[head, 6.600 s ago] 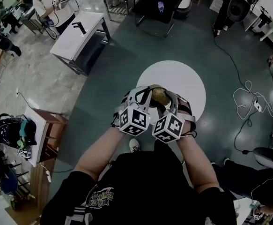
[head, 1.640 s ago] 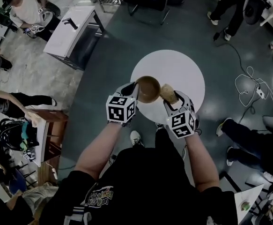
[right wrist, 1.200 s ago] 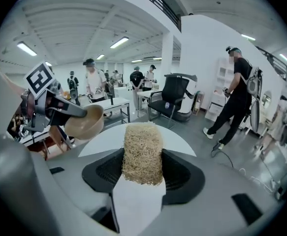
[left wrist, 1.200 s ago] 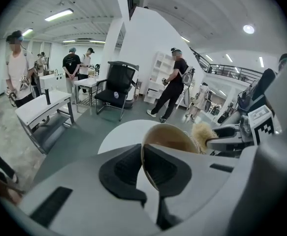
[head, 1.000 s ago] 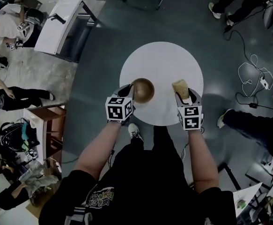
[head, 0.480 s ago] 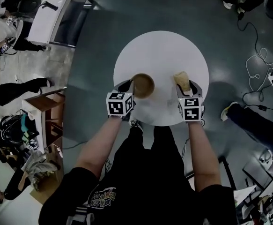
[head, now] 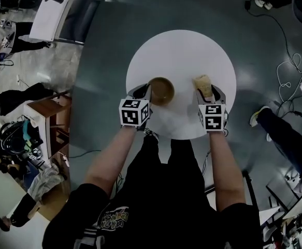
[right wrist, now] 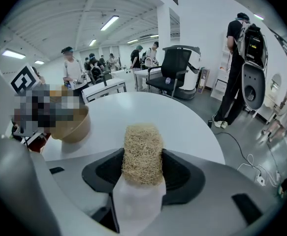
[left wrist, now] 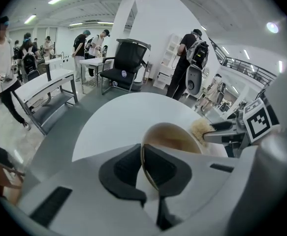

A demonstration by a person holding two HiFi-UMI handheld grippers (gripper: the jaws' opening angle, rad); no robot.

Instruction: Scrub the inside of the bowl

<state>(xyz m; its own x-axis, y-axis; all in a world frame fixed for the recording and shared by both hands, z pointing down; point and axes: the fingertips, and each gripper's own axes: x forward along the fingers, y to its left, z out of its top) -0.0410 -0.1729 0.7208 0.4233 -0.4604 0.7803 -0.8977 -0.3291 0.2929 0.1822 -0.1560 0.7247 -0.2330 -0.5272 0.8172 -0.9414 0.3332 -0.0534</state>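
A few seconds earlier the two grippers are pressed together at the middle of the head view with the scrubber down inside the bowl. Now they are well apart and lower, with bare white top between them. Against half a second ago, almost nothing differs.

The round white desk (head: 182, 51) fills the upper middle of the head view. Loose cables (head: 290, 77) lie on the grey floor at the right edge, and a black office chair (left wrist: 126, 65) stands beyond the desk's far side in the left gripper view. A person with a backpack (right wrist: 244, 58) stands at the upper right of the right gripper view.

The left gripper (head: 144, 91) is clenched on the near rim of the brown bowl (head: 161, 91), one pad inside the wall and one outside. The bowl is upright, left of the desk's middle. Whether its base touches the top I cannot tell.

The right gripper (head: 209, 93) grasps the straw-coloured scrubber (head: 203, 83), which sticks out past its tips, right of the bowl and clear of it.
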